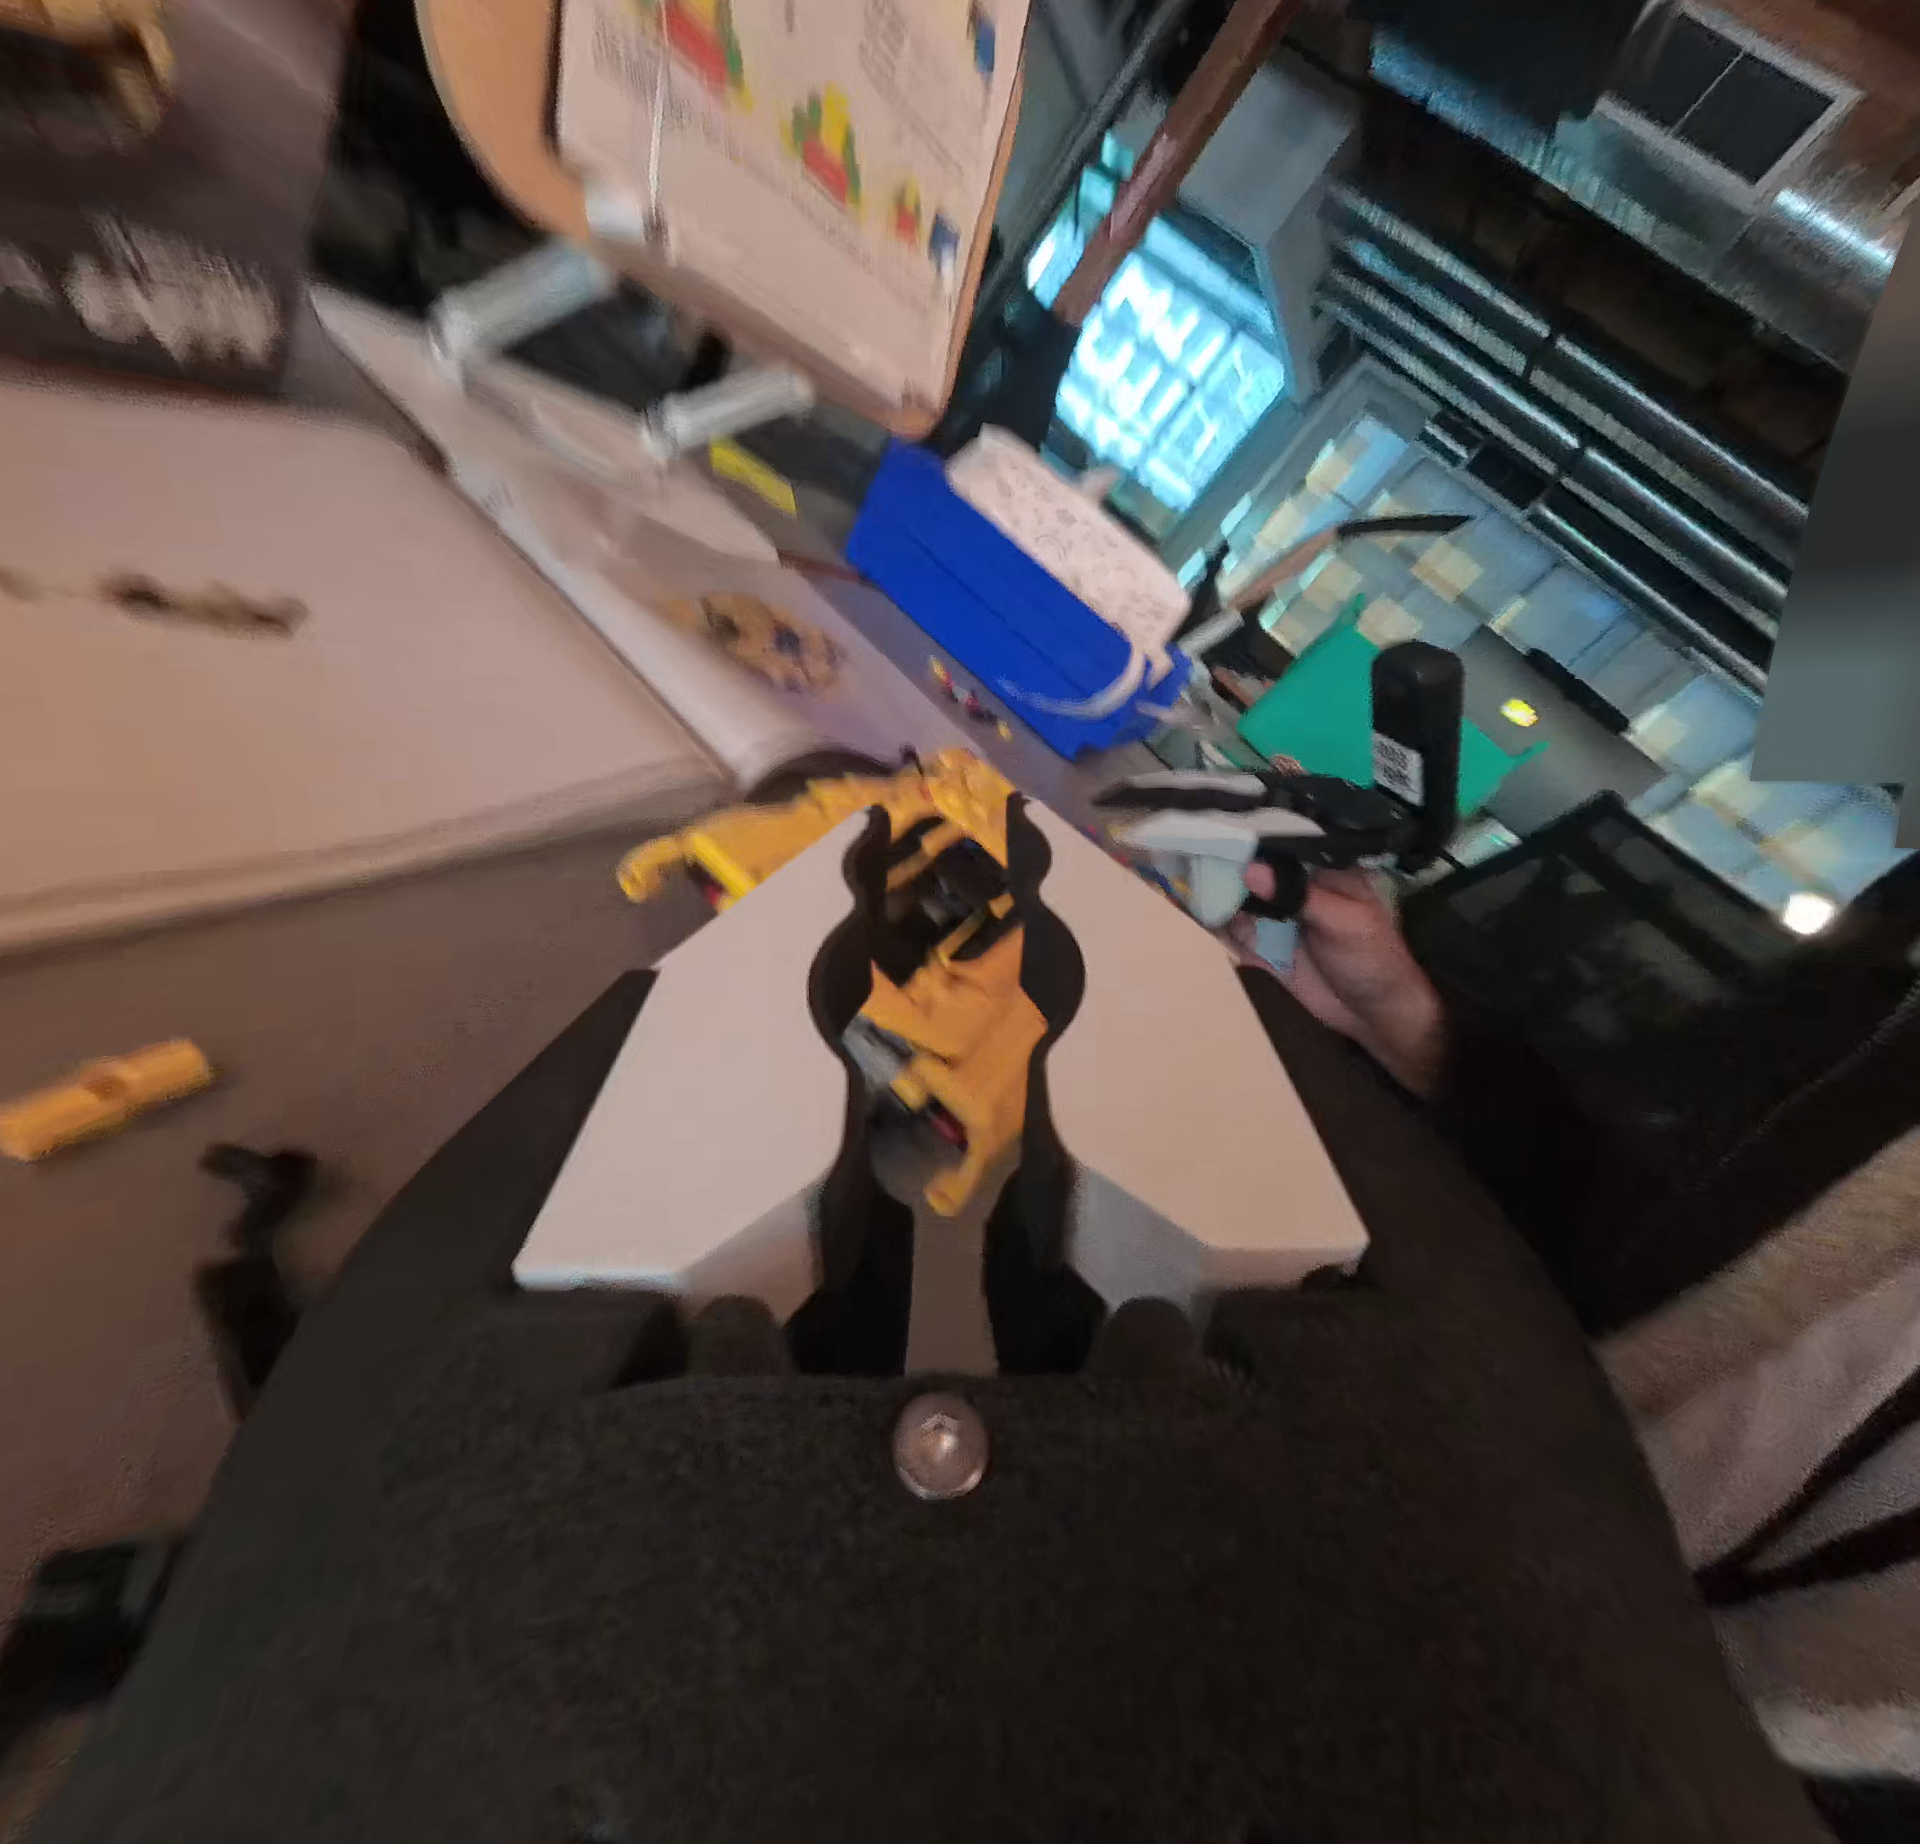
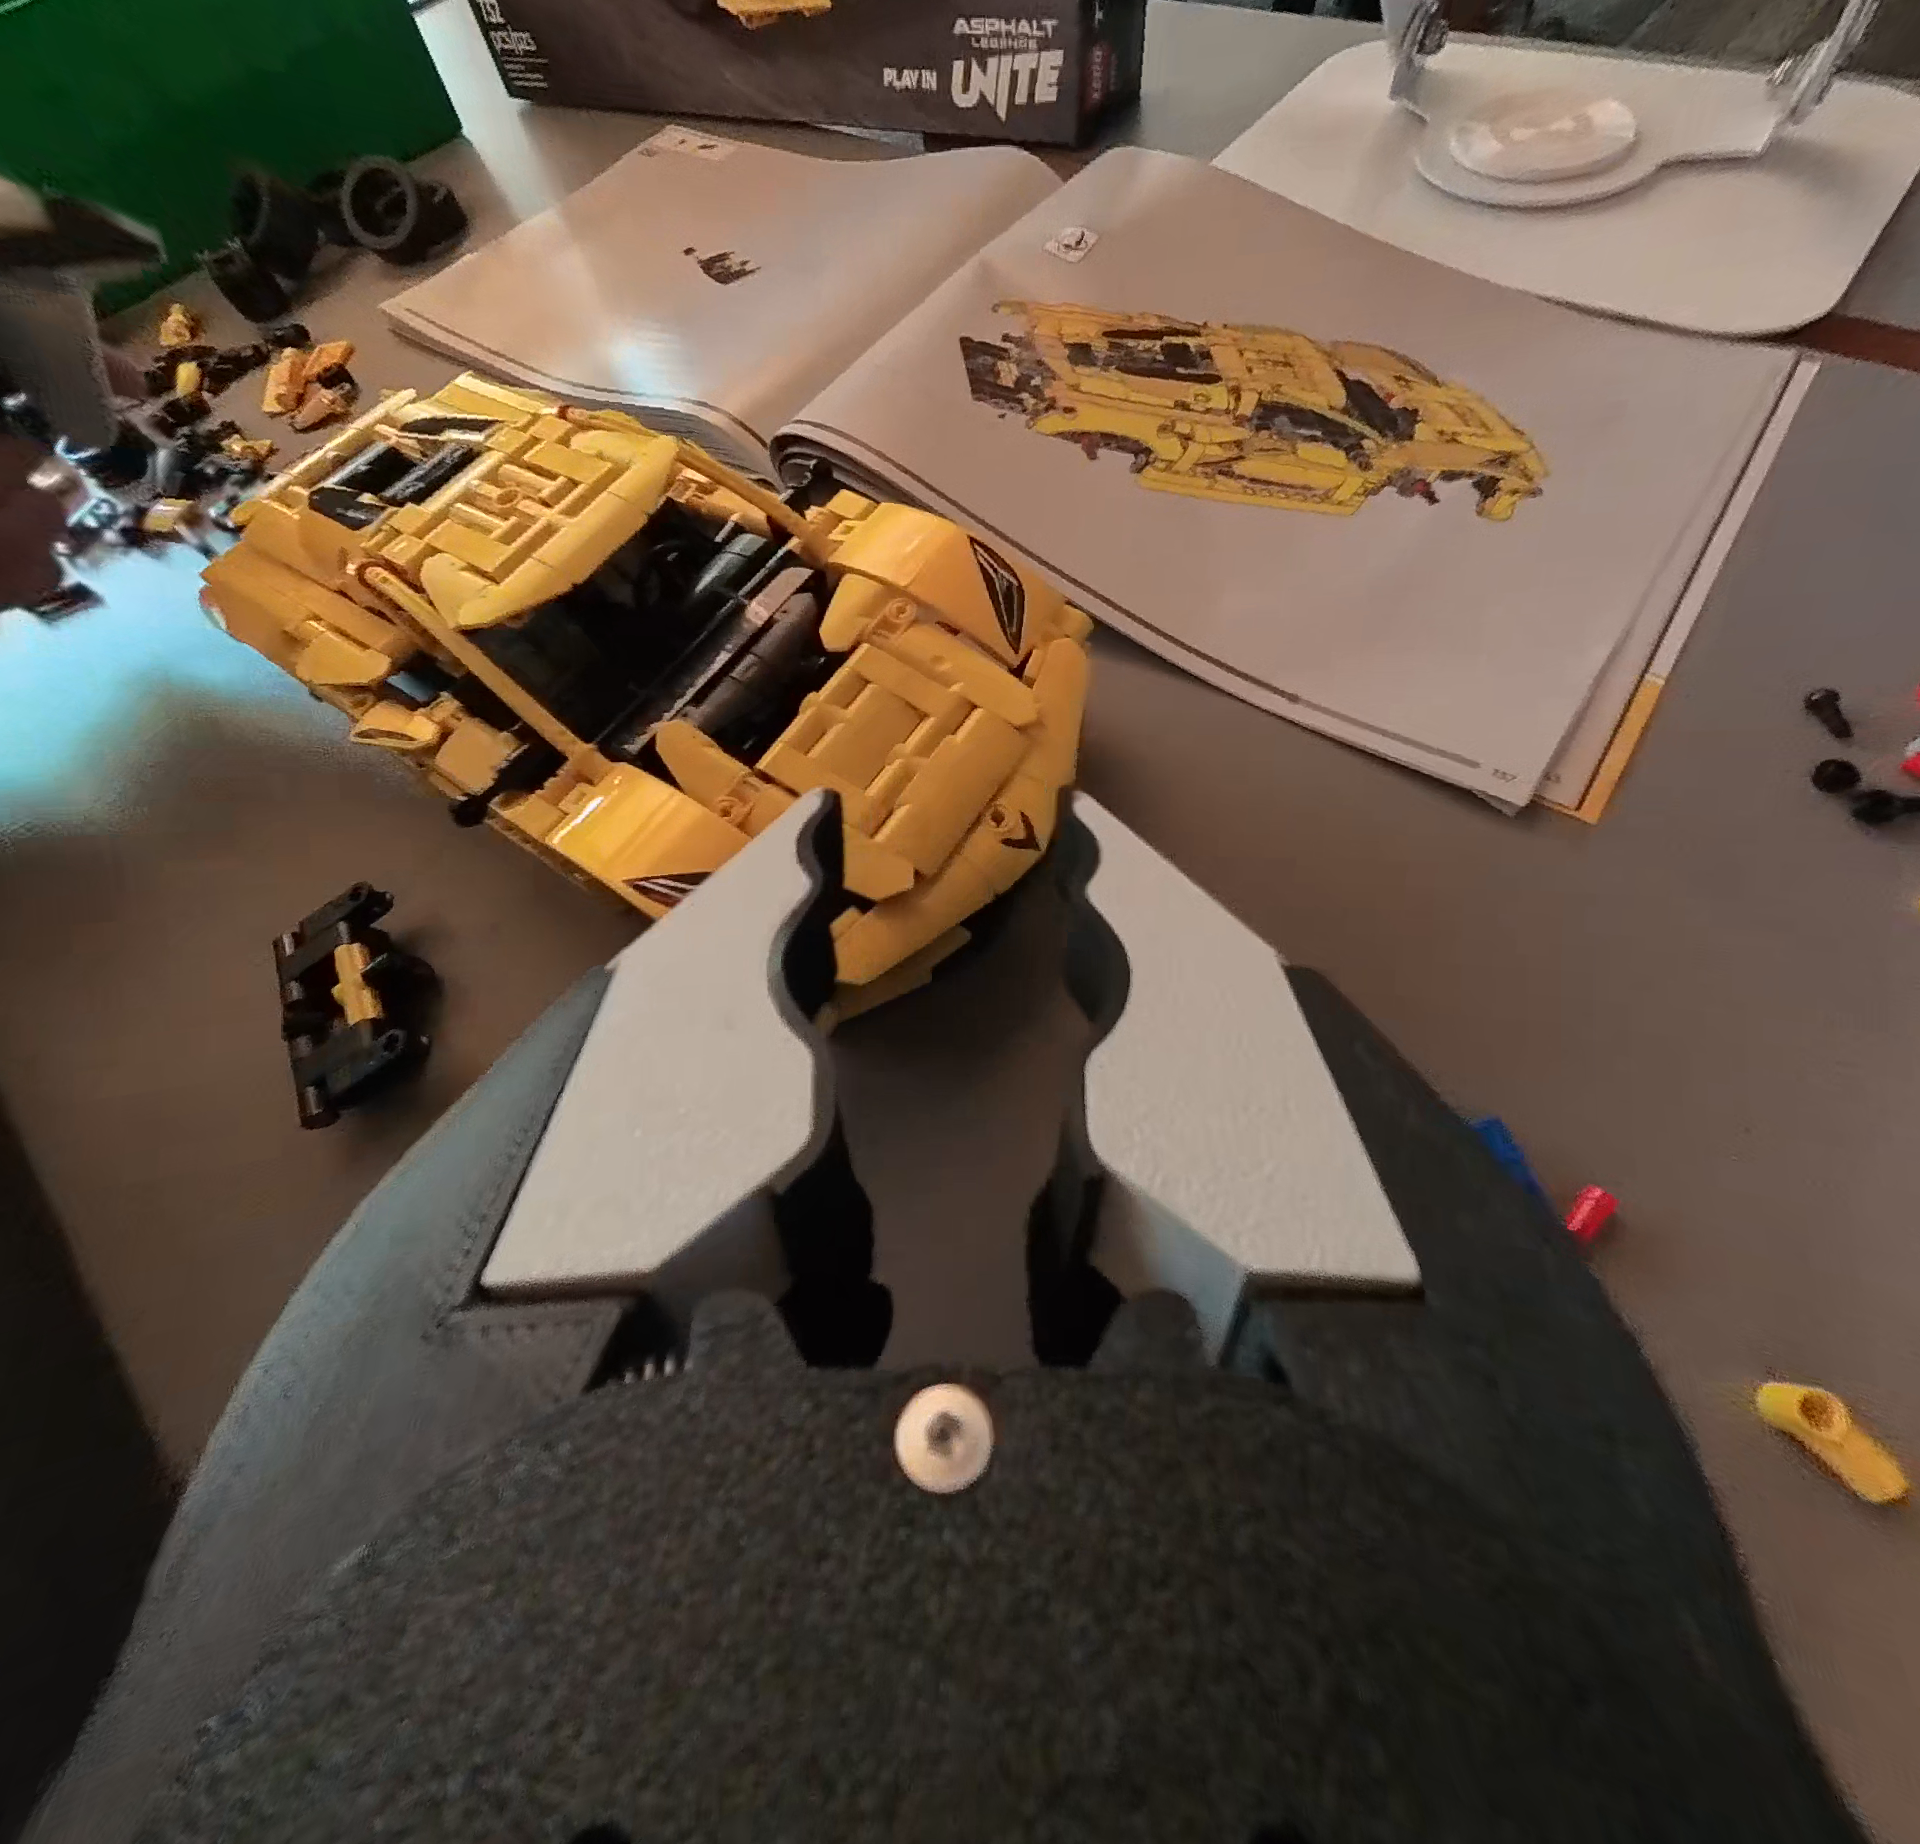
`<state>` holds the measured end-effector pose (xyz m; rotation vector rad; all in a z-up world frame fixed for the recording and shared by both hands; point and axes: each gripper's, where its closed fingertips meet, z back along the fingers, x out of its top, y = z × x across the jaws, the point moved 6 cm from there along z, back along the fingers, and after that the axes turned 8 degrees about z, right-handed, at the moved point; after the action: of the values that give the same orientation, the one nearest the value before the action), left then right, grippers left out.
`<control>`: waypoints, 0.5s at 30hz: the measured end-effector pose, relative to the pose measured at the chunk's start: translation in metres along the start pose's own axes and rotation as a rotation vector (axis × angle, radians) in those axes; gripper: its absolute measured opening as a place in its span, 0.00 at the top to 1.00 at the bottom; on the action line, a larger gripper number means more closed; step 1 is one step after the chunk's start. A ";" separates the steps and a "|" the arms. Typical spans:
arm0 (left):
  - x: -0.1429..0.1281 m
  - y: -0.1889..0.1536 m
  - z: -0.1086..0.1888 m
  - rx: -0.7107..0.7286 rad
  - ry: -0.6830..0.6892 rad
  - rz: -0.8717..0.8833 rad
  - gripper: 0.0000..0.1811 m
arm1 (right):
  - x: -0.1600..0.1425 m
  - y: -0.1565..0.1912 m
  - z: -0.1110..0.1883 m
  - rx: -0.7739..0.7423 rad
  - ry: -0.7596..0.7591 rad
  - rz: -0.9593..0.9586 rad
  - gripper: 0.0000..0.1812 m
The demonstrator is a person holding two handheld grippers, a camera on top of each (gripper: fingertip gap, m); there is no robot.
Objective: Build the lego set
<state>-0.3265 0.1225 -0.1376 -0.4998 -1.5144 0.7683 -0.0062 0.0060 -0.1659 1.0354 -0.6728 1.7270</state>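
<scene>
L gripper [image 1: 940, 859] pinches yellow subassembly [image 1: 951, 1015], view blurred; slip risk. R gripper [image 2: 940, 859] spread, over car [image 2: 644, 631] nose near counter [image 2: 1351, 963] front edge; bump could pop panels.

White printed lettering and a piece count stand on the dark cardboard set box [image 2: 790, 38], not reproduced here. Small page numbers sit at the lower corner of the open grey instruction booklet [image 2: 1351, 589]. A white coded sticker [image 1: 1390, 761] marks a black upright handle [image 1: 1418, 682]; its print is unreadable.
</scene>
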 end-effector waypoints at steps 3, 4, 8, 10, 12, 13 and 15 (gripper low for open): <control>-0.015 -0.003 -0.010 -0.061 0.179 0.138 0.88 | -0.003 -0.006 -0.005 0.055 0.064 -0.113 0.68; -0.017 -0.002 -0.012 -0.079 0.202 0.186 0.88 | 0.002 -0.008 -0.004 0.089 0.052 -0.169 0.69; -0.017 0.015 -0.016 0.010 0.335 0.278 0.79 | 0.014 -0.020 -0.012 0.236 0.184 -0.262 0.59; -0.012 0.026 -0.016 0.092 0.393 0.281 0.70 | 0.015 -0.028 -0.020 0.285 0.255 -0.302 0.58; -0.006 0.032 -0.017 0.125 0.435 0.280 0.67 | 0.018 -0.031 -0.027 0.365 0.280 -0.369 0.57; -0.004 0.035 -0.019 0.123 0.451 0.304 0.67 | 0.015 -0.035 -0.031 0.365 0.316 -0.379 0.58; -0.007 0.040 -0.024 0.105 0.511 0.362 0.67 | 0.009 -0.040 -0.038 0.388 0.378 -0.378 0.60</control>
<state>-0.3071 0.1483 -0.1721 -0.8336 -0.9148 0.9087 0.0170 0.0556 -0.1772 0.9769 0.1012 1.6784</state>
